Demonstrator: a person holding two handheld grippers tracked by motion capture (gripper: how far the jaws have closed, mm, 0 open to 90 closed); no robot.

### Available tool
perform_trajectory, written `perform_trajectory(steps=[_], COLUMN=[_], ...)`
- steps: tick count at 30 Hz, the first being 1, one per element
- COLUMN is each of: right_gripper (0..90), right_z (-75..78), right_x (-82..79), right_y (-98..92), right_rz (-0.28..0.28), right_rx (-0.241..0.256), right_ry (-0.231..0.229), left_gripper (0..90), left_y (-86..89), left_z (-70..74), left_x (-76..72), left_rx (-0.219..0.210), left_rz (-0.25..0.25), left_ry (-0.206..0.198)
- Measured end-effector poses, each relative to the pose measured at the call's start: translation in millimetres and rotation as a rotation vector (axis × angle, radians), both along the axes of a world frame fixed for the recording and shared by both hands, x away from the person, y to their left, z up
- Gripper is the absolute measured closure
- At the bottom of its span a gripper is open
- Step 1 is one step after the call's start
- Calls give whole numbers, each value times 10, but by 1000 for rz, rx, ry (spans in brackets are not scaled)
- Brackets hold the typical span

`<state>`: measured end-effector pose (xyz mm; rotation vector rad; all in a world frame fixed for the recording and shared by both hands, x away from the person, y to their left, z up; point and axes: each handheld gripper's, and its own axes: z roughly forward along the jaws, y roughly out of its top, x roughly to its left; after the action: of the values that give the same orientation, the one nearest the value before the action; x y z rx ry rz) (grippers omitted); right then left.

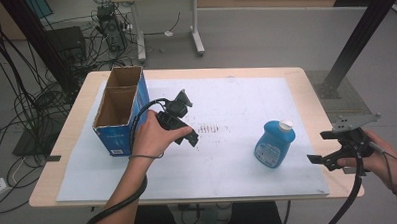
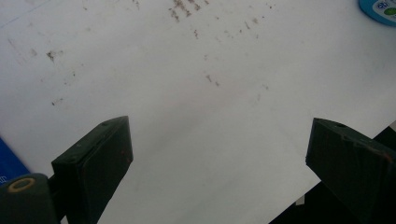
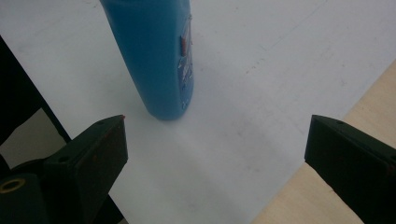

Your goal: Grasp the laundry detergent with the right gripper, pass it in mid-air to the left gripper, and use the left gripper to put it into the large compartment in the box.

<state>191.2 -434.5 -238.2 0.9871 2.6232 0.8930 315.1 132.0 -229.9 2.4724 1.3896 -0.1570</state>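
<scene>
A person at a wooden counter (image 1: 78, 161) covered by a white sheet (image 1: 226, 106) works 2 hand-held grippers around a blue bottle (image 1: 274, 143) with a white cap, which stands upright on the sheet toward the right side. The right gripper (image 1: 322, 147), held just off the counter's right edge, points at the bottle with its fingers (image 3: 95, 156) spread wide apart and empty; in the right gripper view the bottle's blue body (image 3: 156, 56) rises a little ahead of them, nearer the left finger than the right, so the gripper appears lined up for a reach that has not yet closed in. The left gripper (image 1: 193, 139) hovers over the middle of the sheet, just beside an open cardboard box (image 1: 120, 109) with blue sides that stands at the left and is split into 2 compartments, both seemingly empty. Its fingers (image 2: 100, 158) are likewise apart with nothing between them, looking down on bare sheet marked by small brown specks (image 1: 209, 127), with a sliver of the bottle at the upper right corner of its view. The wide opening on the right side likely suits the bottle's broad body, and the box probably waits as the place to put it. The bottle and box are well apart.
</scene>
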Motion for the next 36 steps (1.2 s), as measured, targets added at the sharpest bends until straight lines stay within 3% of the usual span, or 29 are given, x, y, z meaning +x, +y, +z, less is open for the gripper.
perform_trajectory(steps=[20, 36], right_gripper=[50, 39], right_z=[-256, -591], right_x=[-228, -406], right_y=[-64, -82], right_rz=[-9, -57], right_rx=[82, 157], right_ry=[-21, -51], left_gripper=[77, 82], left_y=[-22, -17], left_z=[-58, -144], left_x=[-63, -77], left_rx=[-14, -18], left_rz=[2, 0], left_ry=[3, 9])
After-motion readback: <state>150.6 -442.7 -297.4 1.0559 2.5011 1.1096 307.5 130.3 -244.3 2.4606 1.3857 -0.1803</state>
